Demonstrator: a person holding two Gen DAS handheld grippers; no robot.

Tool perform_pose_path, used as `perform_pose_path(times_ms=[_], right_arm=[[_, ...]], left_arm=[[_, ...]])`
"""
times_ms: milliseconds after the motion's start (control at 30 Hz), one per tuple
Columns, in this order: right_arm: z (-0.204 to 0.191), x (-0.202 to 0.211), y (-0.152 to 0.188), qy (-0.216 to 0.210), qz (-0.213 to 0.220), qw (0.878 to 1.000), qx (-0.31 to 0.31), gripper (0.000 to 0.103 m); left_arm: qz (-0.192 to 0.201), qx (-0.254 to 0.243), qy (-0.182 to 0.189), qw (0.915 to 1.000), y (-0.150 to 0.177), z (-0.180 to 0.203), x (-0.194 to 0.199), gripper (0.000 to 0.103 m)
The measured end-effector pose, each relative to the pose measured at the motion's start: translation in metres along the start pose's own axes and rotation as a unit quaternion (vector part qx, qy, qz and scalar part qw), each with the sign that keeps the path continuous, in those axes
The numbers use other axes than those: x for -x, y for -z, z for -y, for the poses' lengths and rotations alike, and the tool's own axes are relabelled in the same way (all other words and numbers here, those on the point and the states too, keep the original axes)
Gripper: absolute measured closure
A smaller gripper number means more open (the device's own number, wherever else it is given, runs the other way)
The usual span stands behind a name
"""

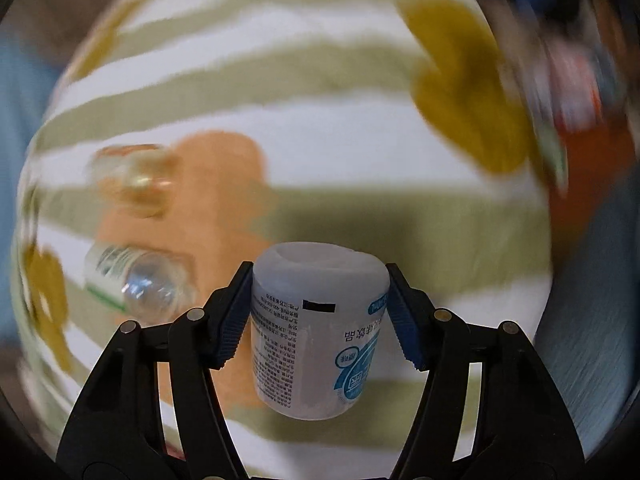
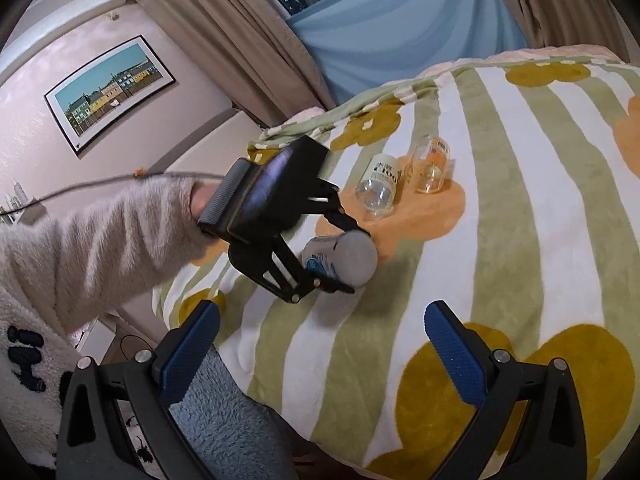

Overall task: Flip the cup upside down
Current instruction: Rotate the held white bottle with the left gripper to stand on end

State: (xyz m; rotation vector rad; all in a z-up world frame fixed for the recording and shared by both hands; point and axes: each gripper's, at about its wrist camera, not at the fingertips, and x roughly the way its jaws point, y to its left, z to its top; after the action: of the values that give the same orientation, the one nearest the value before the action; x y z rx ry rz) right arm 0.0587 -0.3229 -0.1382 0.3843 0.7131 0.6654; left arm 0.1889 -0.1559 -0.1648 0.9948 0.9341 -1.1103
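A striped blanket point(image 2: 500, 240), in green and white bands with mustard and orange flower shapes, covers the bed and fills most of both views. Behind its far edge hang beige curtains point(image 2: 224, 32) and a pale blue cloth point(image 2: 392, 28); a framed picture of coloured houses point(image 2: 110, 90) hangs on the pink wall beside them. A person's fluffy cream sleeve point(image 2: 100, 248) reaches in over the blanket's near-left edge, holding the left gripper point(image 2: 352, 260).

The left gripper point(image 1: 320, 312) is clamped on the cup point(image 1: 320, 332), a white plastic cup with blue print, its blue pads point(image 1: 234, 320) pressing the cup's two sides. In the left wrist view the printed text reads upside down and the cup's closed end faces away from the camera. In the right wrist view the cup point(image 2: 344, 258) is tilted on its side, held just above the blanket near its left edge, beside a large orange flower shape; whether it touches the fabric cannot be told.

The right gripper point(image 2: 324, 356) hovers over the blanket's near edge with its tongs wide apart and nothing between them, well apart from the cup.

Two clear bottles lie on their sides toward the far-left part of the blanket, on the orange flower: a labelled clear bottle point(image 2: 378, 188) and, just beside it, a clear bottle with orange print point(image 2: 430, 164). In the left wrist view both are blurred.
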Motion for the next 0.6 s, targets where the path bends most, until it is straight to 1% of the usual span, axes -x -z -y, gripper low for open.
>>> perform_pose_path(times_ms=[33,67,100,133,167,200,233,267,333,367,400,433,500,533,600], right_arm=[[-0.001,0.002,0.000,-0.002,0.004,1.000,-0.001,0.001],[-0.001,0.005,0.000,-0.008,0.009,1.000,-0.003,0.001],[-0.002,0.006,0.000,-0.011,0.012,1.000,-0.005,0.001],[-0.003,0.007,0.000,-0.015,0.016,1.000,-0.006,0.001],[-0.003,0.008,0.000,-0.017,0.020,1.000,-0.007,0.001],[-0.004,0.008,0.000,-0.020,0.021,1.000,-0.007,0.001],[-0.006,0.008,0.001,-0.022,0.023,0.999,-0.008,0.001],[-0.007,0.007,0.001,-0.025,0.024,0.999,-0.009,0.001],[-0.009,0.006,0.002,-0.031,0.025,0.999,-0.011,0.001],[-0.010,0.005,0.003,-0.037,0.024,0.999,-0.014,0.001],[-0.011,0.004,0.005,-0.041,0.024,0.999,-0.015,0.001],[-0.012,0.004,0.005,-0.046,0.022,0.999,-0.016,0.001],[-0.014,0.002,0.007,-0.049,0.015,0.999,-0.015,0.001],[-0.015,0.001,0.008,-0.049,0.010,0.999,-0.013,0.001],[-0.018,0.000,0.009,-0.046,0.000,0.999,-0.006,0.001]], left_arm=[[0.041,0.055,-0.001,0.9977,0.005,-0.007,0.012,0.043],[0.079,0.111,-0.004,0.9907,0.012,-0.012,0.021,0.043],[0.116,0.172,-0.009,0.9782,0.019,-0.017,0.028,0.043],[0.154,0.241,-0.016,0.9579,0.030,-0.023,0.034,0.043],[0.195,0.322,-0.033,0.9258,0.045,-0.026,0.041,0.043],[0.219,0.366,-0.041,0.9036,0.050,-0.030,0.043,0.043],[0.254,0.428,-0.052,0.8657,0.066,-0.027,0.047,0.043],[0.272,0.464,-0.069,0.8403,0.072,-0.023,0.046,0.043],[0.301,0.511,-0.100,0.7985,0.084,-0.011,0.044,0.043],[0.308,0.525,-0.118,0.7843,0.086,-0.002,0.043,0.043],[0.310,0.536,-0.129,0.7746,0.088,-0.007,0.042,0.043],[0.305,0.544,-0.137,0.7695,0.087,-0.003,0.036,0.043],[0.286,0.550,-0.153,0.7696,0.083,-0.001,0.026,0.043],[0.277,0.551,-0.152,0.7726,0.082,-0.002,0.018,0.043],[0.262,0.554,-0.168,0.7719,0.081,-0.003,0.008,0.043]])
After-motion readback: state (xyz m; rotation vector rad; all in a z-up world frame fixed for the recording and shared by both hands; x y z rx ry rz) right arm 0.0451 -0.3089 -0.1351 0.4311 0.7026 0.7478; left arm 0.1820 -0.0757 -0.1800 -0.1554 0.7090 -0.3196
